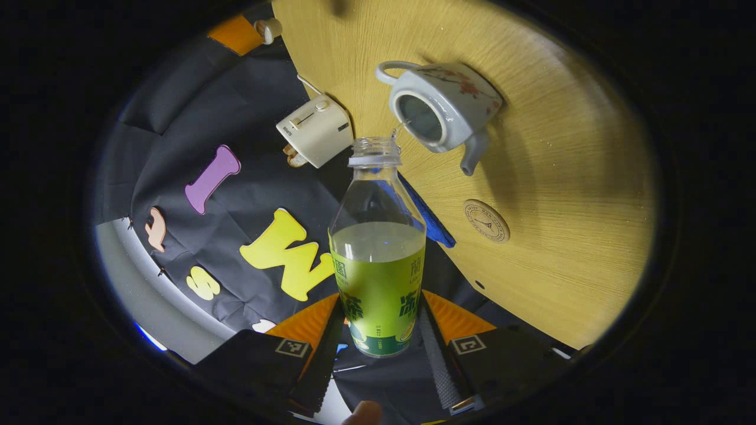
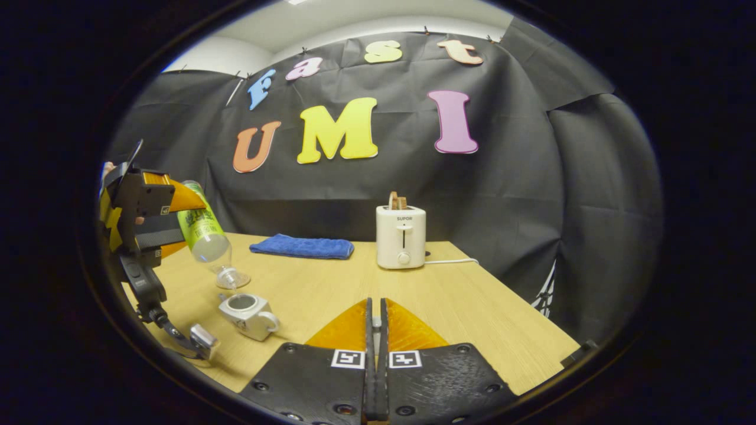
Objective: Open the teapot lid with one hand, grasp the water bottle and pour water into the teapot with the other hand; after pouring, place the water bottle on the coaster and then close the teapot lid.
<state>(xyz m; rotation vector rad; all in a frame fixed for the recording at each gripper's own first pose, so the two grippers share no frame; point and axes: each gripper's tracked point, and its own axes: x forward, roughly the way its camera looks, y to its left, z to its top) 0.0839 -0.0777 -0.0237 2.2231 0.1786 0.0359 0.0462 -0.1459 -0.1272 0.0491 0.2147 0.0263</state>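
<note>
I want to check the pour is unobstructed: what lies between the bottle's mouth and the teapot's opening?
In the left gripper view, just a thin stream of water runs from the bottle mouth into the open teapot.

table [image 2: 331,289]: teapot [image 2: 248,316] near its left part in the right gripper view, toaster [image 2: 401,236] toward the back edge, folded cloth [image 2: 302,246] lying left of the toaster, also at the back. water bottle [image 2: 204,230] tilted mouth-down just above the teapot's opening, held between the fingers of the left gripper [image 1: 378,336]. coaster [image 1: 486,221] flat on the table near the teapot's spout side in the left gripper view, apart from it; right gripper [image 2: 375,330] over the table's near part, well right of the teapot.
</note>
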